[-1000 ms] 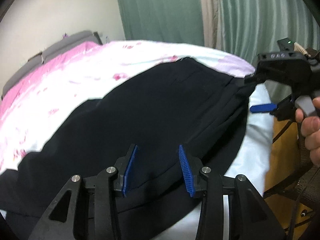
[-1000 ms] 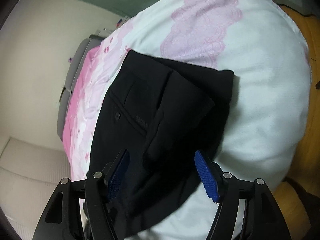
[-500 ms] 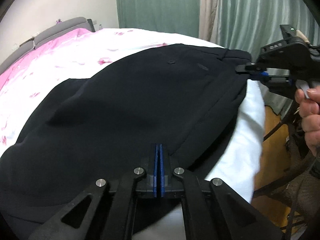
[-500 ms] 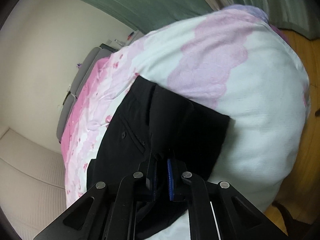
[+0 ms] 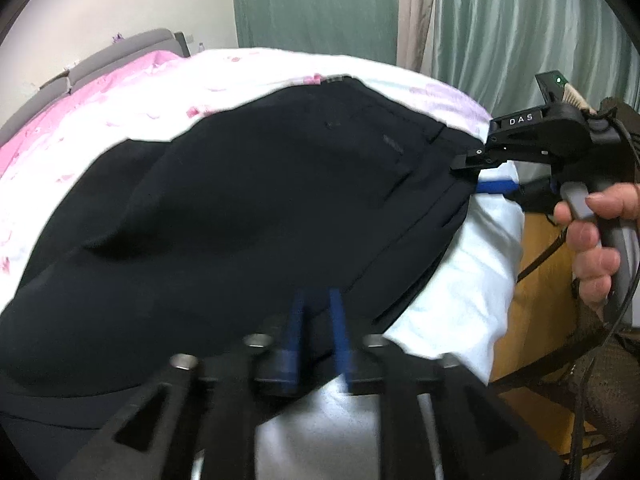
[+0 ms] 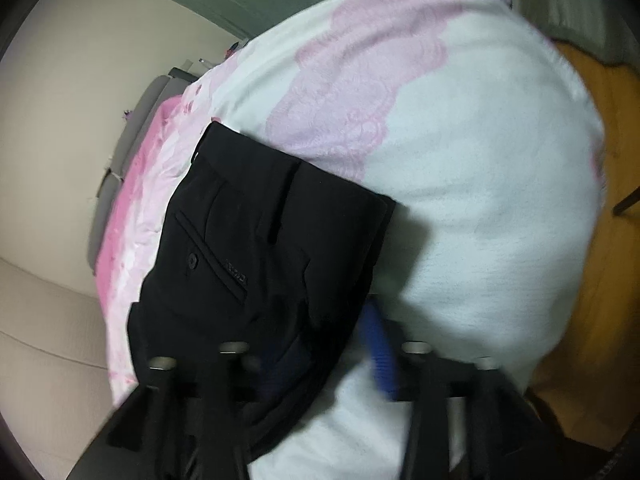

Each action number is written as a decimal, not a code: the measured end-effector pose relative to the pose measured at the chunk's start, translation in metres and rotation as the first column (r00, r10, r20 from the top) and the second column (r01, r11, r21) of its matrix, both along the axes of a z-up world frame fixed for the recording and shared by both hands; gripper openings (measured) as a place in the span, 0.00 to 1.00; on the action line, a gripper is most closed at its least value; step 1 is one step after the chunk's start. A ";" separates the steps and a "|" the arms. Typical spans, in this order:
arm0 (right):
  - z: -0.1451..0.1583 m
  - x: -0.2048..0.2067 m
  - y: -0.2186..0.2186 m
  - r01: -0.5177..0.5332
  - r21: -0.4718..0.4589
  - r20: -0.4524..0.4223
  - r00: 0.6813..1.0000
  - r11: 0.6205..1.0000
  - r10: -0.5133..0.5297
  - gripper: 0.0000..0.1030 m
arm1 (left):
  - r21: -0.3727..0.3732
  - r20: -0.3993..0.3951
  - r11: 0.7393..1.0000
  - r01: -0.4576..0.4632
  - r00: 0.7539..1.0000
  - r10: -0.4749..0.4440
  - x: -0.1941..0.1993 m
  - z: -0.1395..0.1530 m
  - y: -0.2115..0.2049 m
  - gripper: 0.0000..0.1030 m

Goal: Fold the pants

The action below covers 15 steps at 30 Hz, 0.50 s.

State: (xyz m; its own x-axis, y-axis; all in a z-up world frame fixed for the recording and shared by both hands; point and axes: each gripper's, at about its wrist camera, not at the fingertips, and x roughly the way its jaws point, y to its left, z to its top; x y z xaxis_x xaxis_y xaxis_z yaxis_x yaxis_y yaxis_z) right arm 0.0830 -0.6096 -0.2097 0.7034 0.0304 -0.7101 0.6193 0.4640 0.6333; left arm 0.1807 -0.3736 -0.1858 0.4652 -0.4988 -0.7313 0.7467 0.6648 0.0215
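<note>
Your left hand-held gripper (image 5: 318, 336) stands slightly parted over the black pants (image 5: 248, 216); your right hand-held gripper (image 6: 332, 344) is wider apart, straddling their edge.

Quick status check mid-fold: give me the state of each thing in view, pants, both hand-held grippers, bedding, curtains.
Black pants: folded over, lying on the bed, back pocket up.
Left hand-held gripper: fingers slightly apart at the pants' near edge; motion-blurred.
Right hand-held gripper: open, fingers either side of the waistband corner; blurred.
Bedspread: spread flat under the pants.
Curtains: drawn.
</note>
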 end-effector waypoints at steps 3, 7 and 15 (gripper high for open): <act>0.017 -0.015 0.011 0.028 -0.064 0.011 1.000 0.998 -0.027 0.54 | -0.025 0.060 1.000 -0.013 0.998 0.015 -0.007 0.019 0.018 0.59; 0.054 -0.029 0.052 0.034 -0.239 0.037 0.999 0.970 -0.025 0.61 | -0.003 0.118 0.999 -0.046 0.992 0.047 -0.010 0.040 0.053 0.65; 0.114 0.004 0.200 -0.175 -0.510 0.110 0.958 0.842 0.265 0.73 | 0.025 0.201 0.952 -0.304 0.935 0.293 0.002 0.066 0.210 0.69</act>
